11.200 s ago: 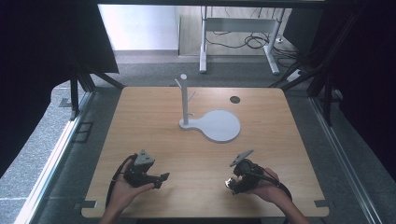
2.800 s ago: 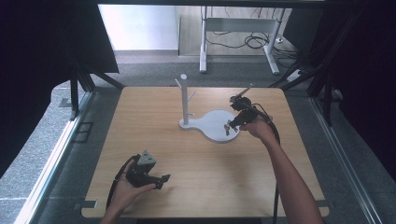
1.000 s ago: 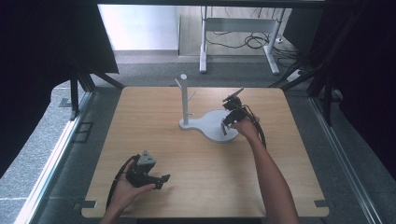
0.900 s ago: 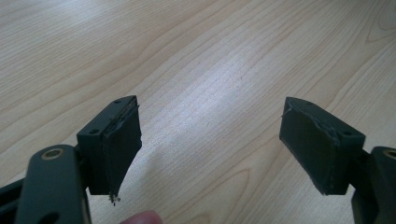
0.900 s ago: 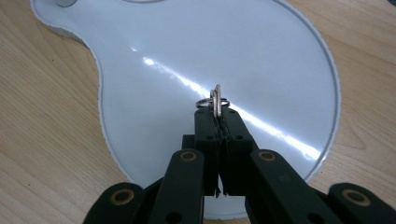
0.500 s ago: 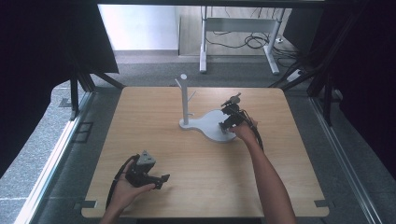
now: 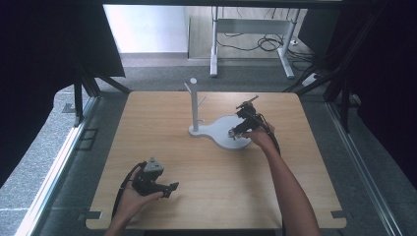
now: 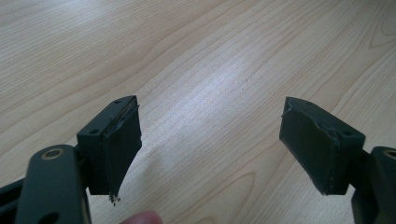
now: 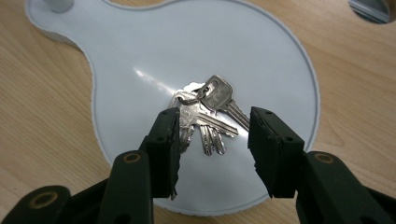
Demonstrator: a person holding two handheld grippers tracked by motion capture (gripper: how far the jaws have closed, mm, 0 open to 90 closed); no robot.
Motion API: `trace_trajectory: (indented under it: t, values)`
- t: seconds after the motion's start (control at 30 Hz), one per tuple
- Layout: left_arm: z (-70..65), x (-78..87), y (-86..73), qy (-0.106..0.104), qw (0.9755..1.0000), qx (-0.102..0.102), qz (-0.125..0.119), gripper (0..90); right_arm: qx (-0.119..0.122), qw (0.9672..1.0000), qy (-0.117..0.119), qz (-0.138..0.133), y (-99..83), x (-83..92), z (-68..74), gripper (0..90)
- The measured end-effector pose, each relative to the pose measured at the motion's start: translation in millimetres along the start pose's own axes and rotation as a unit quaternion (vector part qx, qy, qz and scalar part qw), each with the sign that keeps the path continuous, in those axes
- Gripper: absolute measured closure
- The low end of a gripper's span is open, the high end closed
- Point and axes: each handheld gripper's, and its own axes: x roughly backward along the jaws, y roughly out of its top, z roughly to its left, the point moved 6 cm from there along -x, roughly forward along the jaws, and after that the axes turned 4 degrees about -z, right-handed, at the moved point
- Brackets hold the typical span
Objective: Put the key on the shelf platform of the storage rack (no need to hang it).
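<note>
Bench [image 7: 211, 196]: pale wood-grain top with rounded corners and a small round hole [image 9: 373, 9] near its far right corner.

Stand base [image 7: 221, 129]: flat white plate, pear-shaped, on the far half of the bench slightly right of centre, its narrow end toward the left. In the right gripper view its round lobe [image 9: 140, 46] shows glossy, with a light reflection.

Post [image 7: 194, 105]: white upright rod rising from the narrow end of the base, with short pegs branching near the top.

Left gripper [image 7: 167, 188]: black, held in the person's left hand near the bench's near-left corner, low over the wood and pointing toward the right edge. Jaws stand wide apart with nothing between them; in the left gripper view [image 8: 210, 144] bare wood lies between and beyond the pads, and a fingertip [image 8: 142, 217] shows at the bottom.

Right gripper [image 7: 235, 132]: black, held in the person's right hand, the arm reaching across from the near edge; tips over the round lobe of the base. Jaws [image 9: 212, 140] part-way apart and just been opening; the pads press on nothing.

Bunch of keys [image 9: 205, 114]: several silver keys on a ring, lying flat on the white lobe near its middle, blades fanned toward the gripper. The bunch sits just beyond and partly between the two jaw tips, free of both pads as far as can be seen.
</note>
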Motion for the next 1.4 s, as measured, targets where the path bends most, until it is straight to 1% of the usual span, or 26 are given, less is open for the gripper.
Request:
trace_trajectory:
  t: [0.03,0.13,0.27,0.3,0.4,0.47,0.53,0.57,0.6,0.67,0.7,0.73,0.83,0.87,0.97,1.0,1.03,1.13,1.17,1.2,1.23,1.27,1.3,1.33,1.4]
  values:
    - [0.1,-0.3,-0.1,0.001,1.0,0.001,0.001,21.1,-0.001,1.0,0.004,-0.004,0.4,2.5,0.3,54.1]
    - [-0.3,0.0,-0.1,0.003,1.0,0.001,0.0,21.1,0.009,0.9998,0.015,-0.014,-0.6,8.7,1.8,53.3]
    - [-2.7,1.5,0.0,0.003,1.0,0.0,-0.001,21.1,0.02,0.9991,0.031,-0.023,-6.2,17.5,6.1,52.2]
    - [-3.4,2.7,0.0,0.003,1.0,-0.001,-0.003,21.1,0.028,0.9986,0.038,-0.026,-9.8,21.9,8.6,51.9]
    - [-3.5,3.3,-0.3,0.005,1.0,-0.001,-0.004,21.1,0.035,0.998,0.042,-0.03,-12.7,26.8,10.8,51.4]
    - [-3.9,3.2,-1.2,0.007,1.0,-0.002,-0.002,21.1,0.039,0.9973,0.049,-0.039,-15.7,32.1,13.0,51.4]
    - [-6.3,3.7,-1.5,0.007,1.0,-0.006,-0.002,21.2,0.047,0.9962,0.058,-0.045,-23.5,38.9,17.1,50.8]
    - [-6.3,3.7,-1.5,0.007,1.0,-0.006,-0.002,21.2,0.047,0.9962,0.058,-0.045,-23.5,38.9,17.1,50.8]
    - [-8.1,4.4,-0.6,0.006,1.0,-0.007,-0.004,21.2,0.052,0.9957,0.061,-0.046,-30.4,43.0,19.8,50.6]
    - [-9.1,4.4,-0.1,0.004,0.9999,-0.008,-0.005,21.2,0.051,0.9956,0.062,-0.049,-33.1,44.6,20.5,50.5]
    - [-9.4,4.2,0.0,0.003,0.9999,-0.008,-0.005,21.1,0.053,0.9952,0.066,-0.049,-38.1,46.9,21.3,50.2]
    - [-9.4,3.7,-0.3,0.003,0.9999,-0.009,-0.004,21.1,0.057,0.9949,0.066,-0.051,-46.3,50.7,21.7,50.3]
    - [-8.8,1.8,-1.3,0.003,1.0,-0.007,-0.001,21.2,0.054,0.9948,0.068,-0.053,-57.6,56.3,20.6,50.2]
    - [-8.8,1.8,-1.3,0.003,1.0,-0.007,-0.001,21.2,0.054,0.9948,0.068,-0.053,-57.6,56.3,20.6,50.2]
    - [-8.3,1.5,-1.3,0.004,1.0,-0.007,-0.001,21.1,0.051,0.9947,0.073,-0.051,-72.4,63.1,18.9,49.8]
    - [-8.3,1.4,-1.4,0.004,1.0,-0.006,-0.001,21.2,0.052,0.9946,0.074,-0.052,-82.5,67.2,17.6,49.8]
    - [-8.5,1.5,-1.6,0.004,1.0,-0.006,0.001,21.2,0.052,0.9946,0.074,-0.052,-82.5,67.2,17.6,49.8]
    - [-9.0,1.7,-1.4,0.003,1.0,-0.008,0.0,21.1,0.044,0.9944,0.079,-0.055,-99.8,74.7,15.3,49.7]
    - [-9.2,1.7,-1.4,0.003,1.0,-0.008,0.0,21.1,0.042,0.9943,0.08,-0.056,-112.9,78.9,14.0,49.7]
    - [-9.5,1.6,-1.3,0.003,1.0,-0.008,0.0,21.1,0.04,0.9943,0.081,-0.058,-119.6,80.7,13.5,49.6]
    - [-9.7,1.4,-1.4,0.003,1.0,-0.009,0.001,21.1,0.04,0.9943,0.081,-0.058,-119.6,80.7,13.5,49.6]
    - [-9.8,1.0,-1.5,0.003,0.9999,-0.01,0.002,21.1,0.035,0.9942,0.082,-0.06,-133.4,83.7,12.4,49.6]
    - [-9.8,0.5,-1.6,0.004,0.9999,-0.01,0.002,21.1,0.031,0.9941,0.084,-0.062,-140.0,84.9,12.0,49.7]
    - [-9.9,0.1,-1.8,0.003,0.9999,-0.011,0.003,21.1,0.031,0.9941,0.084,-0.062,-140.0,84.9,12.0,49.7]
    - [-10.2,-0.3,-1.9,0.004,0.9999,-0.011,0.004,21.1,0.025,0.9938,0.084,-0.068,-152.5,86.3,10.9,49.7]
